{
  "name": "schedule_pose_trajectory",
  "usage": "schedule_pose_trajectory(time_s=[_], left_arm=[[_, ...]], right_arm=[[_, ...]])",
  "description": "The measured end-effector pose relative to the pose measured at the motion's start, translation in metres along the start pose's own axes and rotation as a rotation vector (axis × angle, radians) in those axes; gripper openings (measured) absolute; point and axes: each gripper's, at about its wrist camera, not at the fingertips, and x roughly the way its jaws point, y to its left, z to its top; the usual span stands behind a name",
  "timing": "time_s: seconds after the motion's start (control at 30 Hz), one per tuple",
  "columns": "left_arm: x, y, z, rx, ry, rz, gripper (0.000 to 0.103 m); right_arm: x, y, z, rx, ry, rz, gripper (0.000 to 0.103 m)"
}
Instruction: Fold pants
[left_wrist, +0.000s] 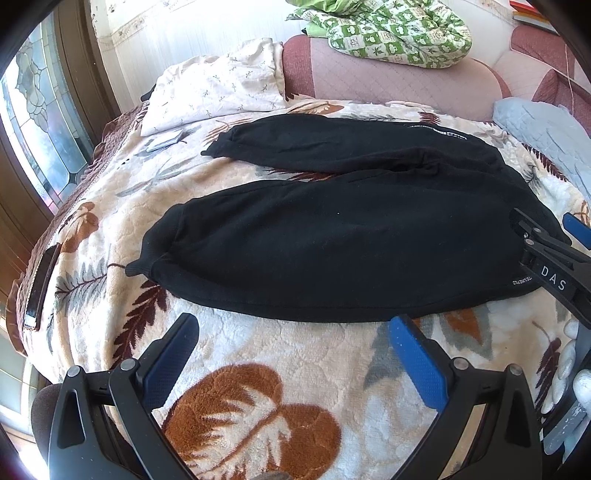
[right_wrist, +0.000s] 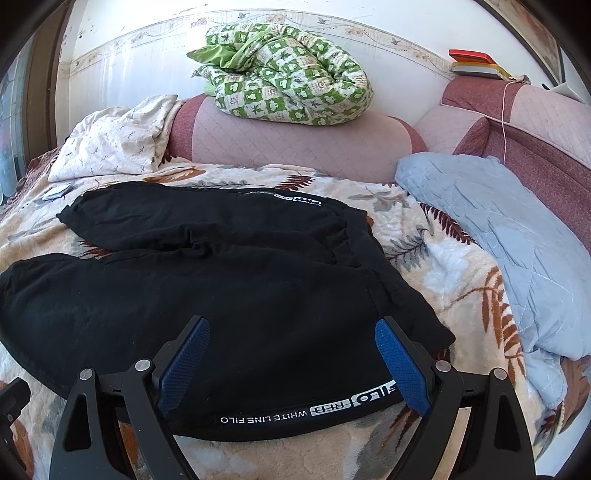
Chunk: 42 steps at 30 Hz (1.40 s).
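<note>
Black pants (left_wrist: 332, 236) lie flat on a leaf-patterned blanket (left_wrist: 258, 369), legs spread apart toward the left and the waist at the right. My left gripper (left_wrist: 293, 325) is open just short of the near leg's lower edge, holding nothing. In the right wrist view the pants (right_wrist: 221, 295) fill the middle, and a side stripe with white lettering (right_wrist: 314, 410) runs along the near edge. My right gripper (right_wrist: 291, 323) stands open over the hip part near that stripe, fingers apart and not closed on the cloth. The right gripper (left_wrist: 543, 225) also shows at the left view's right edge.
A white patterned pillow (left_wrist: 218, 88) lies at the back left, a green checked quilt (right_wrist: 288, 74) on the pink headboard cushion (right_wrist: 295, 147), and a pale blue pillow (right_wrist: 498, 236) at the right. A dark flat device (left_wrist: 42, 288) sits near the bed's left edge.
</note>
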Motion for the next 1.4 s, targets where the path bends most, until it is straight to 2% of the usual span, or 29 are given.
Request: schedule_pose_trajectory(time_s=[1.4], left_arm=[[0.0025, 0.0003, -0.0018, -0.007, 0.015, -0.009, 0.103]], right_arm=[[0.0063, 0.0101, -0.0048, -0.029, 0.026, 0.012, 0.094]])
